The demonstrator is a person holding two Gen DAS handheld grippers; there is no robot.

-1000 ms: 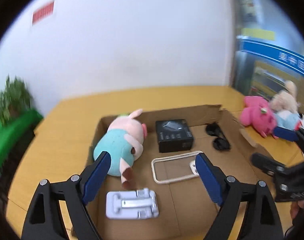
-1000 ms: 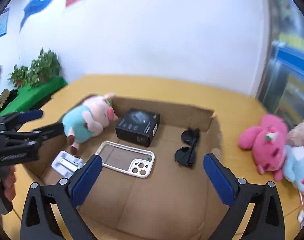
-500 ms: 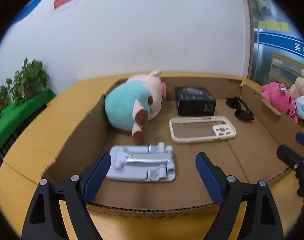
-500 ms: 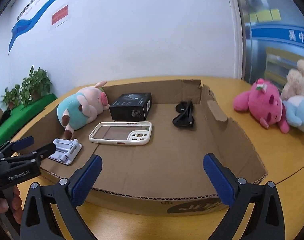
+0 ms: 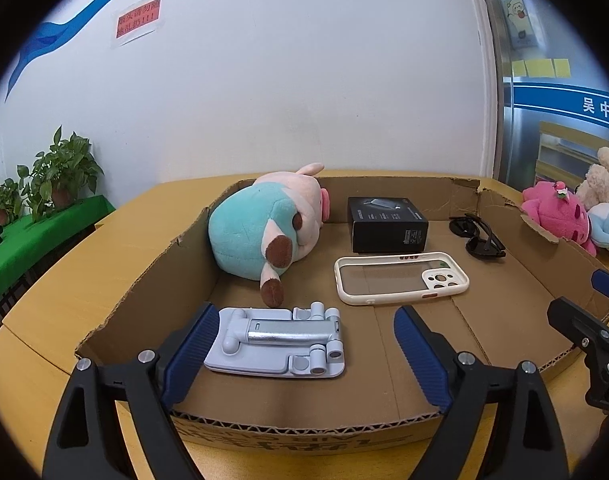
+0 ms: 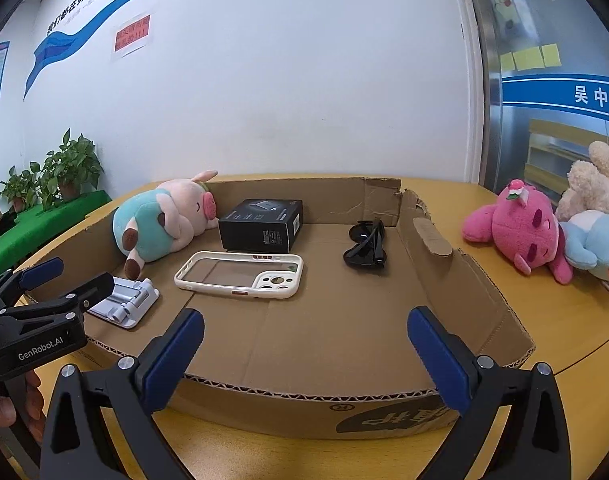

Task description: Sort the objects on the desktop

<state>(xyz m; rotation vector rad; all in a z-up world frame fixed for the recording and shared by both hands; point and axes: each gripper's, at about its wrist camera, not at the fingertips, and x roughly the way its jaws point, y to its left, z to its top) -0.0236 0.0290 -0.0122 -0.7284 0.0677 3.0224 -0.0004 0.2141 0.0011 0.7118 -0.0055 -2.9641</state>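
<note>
A shallow cardboard box [image 5: 304, 428] [image 6: 488, 292] lies on the yellow table. In it lie a teal and pink plush pig [image 5: 264, 228] [image 6: 160, 224], a black carton [image 5: 388, 224] [image 6: 262, 226], a white phone case [image 5: 400, 278] [image 6: 240, 276], black sunglasses [image 5: 478, 236] [image 6: 366, 246] and a grey folding phone stand [image 5: 278, 342] [image 6: 124, 300]. My left gripper [image 5: 304, 352] is open and empty, low at the box's near wall, over the stand. My right gripper [image 6: 304, 348] is open and empty at the near wall, right of it.
A pink plush [image 5: 552, 212] [image 6: 520, 232], a beige plush [image 6: 592, 184] and a blue plush [image 6: 596, 244] lie on the table right of the box. Potted plants [image 5: 44, 184] stand on a green shelf at the left. A white wall is behind.
Both grippers have come down and back from above the box to its near wall. Both stay open and empty. The objects in the box have not moved.
</note>
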